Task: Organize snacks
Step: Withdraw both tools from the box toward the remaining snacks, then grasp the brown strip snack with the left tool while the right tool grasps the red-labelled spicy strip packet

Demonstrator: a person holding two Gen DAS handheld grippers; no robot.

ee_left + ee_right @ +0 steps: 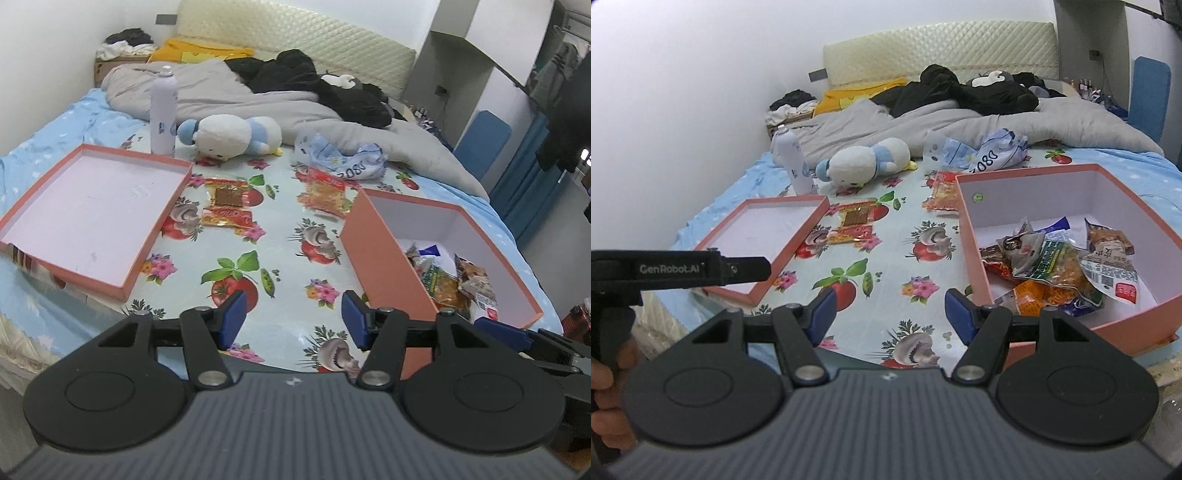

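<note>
Glossy floral tablecloth [280, 258] holds crinkly snack packets [229, 206], rectangular cardboard box [975, 258]; both grippers released, empty

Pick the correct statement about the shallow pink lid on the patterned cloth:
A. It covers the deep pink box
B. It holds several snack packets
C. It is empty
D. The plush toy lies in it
C: the shallow pink lid shows only its bare white inside, while the snack packets sit in the deep pink box and the plush toy lies beyond on the cloth.
</note>
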